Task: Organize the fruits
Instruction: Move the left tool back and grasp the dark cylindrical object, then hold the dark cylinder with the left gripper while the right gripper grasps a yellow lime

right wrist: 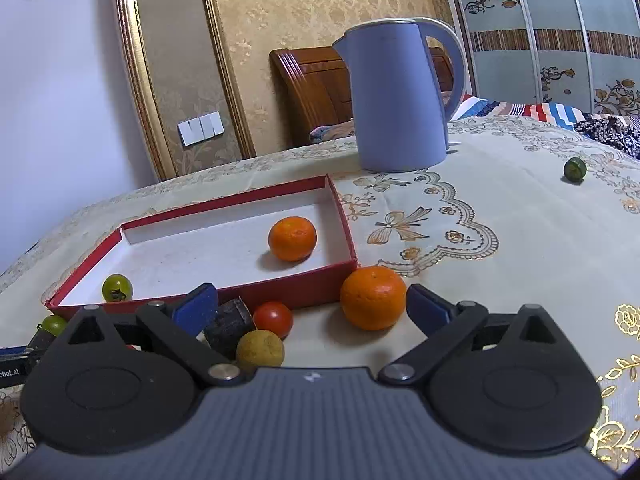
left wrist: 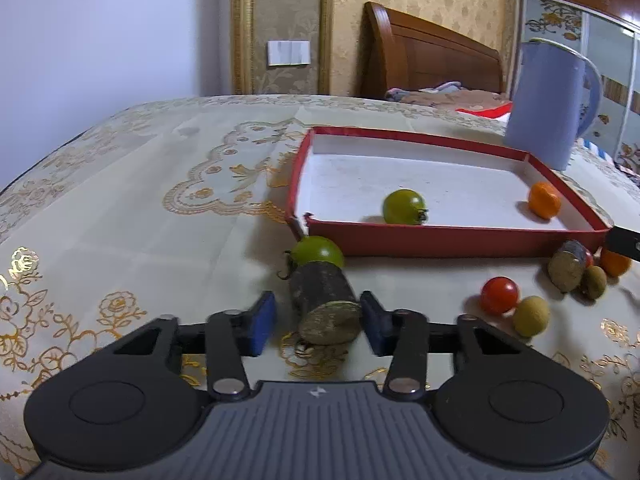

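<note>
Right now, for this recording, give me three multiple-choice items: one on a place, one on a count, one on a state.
1. Where is the kettle?
A. inside the red tray
B. on the tablecloth beyond the red tray
C. on the floor

2. How many fruits lie inside the tray?
A. two
B. four
C. none

3. How does the right hand-held gripper stand?
A. shut on an orange
B. shut, holding nothing
C. open

Key: 1 B, it stands past the tray's far wall; 2 A, one orange and one green tomato; 3 C, its blue pads are wide apart, touching nothing.
</note>
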A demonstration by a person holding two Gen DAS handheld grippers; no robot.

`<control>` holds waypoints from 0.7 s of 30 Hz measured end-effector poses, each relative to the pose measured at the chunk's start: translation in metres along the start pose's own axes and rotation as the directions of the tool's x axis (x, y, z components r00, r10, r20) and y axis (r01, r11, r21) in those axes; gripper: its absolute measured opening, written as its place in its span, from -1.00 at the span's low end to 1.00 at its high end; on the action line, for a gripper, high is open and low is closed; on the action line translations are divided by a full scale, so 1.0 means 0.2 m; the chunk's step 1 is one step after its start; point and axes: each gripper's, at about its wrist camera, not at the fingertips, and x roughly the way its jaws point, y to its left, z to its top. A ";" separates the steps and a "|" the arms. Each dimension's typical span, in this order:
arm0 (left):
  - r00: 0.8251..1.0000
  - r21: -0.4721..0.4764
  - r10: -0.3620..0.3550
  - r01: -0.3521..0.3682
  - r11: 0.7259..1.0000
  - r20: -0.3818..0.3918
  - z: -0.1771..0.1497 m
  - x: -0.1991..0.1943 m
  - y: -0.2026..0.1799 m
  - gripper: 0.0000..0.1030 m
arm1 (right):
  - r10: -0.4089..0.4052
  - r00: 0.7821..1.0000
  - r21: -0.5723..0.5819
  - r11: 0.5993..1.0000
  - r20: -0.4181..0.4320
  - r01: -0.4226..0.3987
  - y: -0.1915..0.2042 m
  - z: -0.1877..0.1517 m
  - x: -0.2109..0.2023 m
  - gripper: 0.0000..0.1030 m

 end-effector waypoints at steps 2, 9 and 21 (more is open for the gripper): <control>1.000 0.008 0.008 -0.008 1.000 0.002 0.00 0.00 -0.01 -0.30 | 0.000 1.000 0.000 1.000 0.005 0.000 0.00 0.00 0.00 0.94; 1.000 0.008 -0.018 0.018 1.000 0.002 0.01 0.00 -0.02 -0.30 | 0.007 1.000 -0.012 1.000 0.025 -0.006 0.01 -0.01 -0.03 0.91; 0.999 0.035 -0.033 0.032 0.999 0.018 0.00 0.02 -0.05 -0.30 | 0.177 0.978 -0.171 0.966 -0.109 -0.194 0.22 -0.09 -0.09 0.62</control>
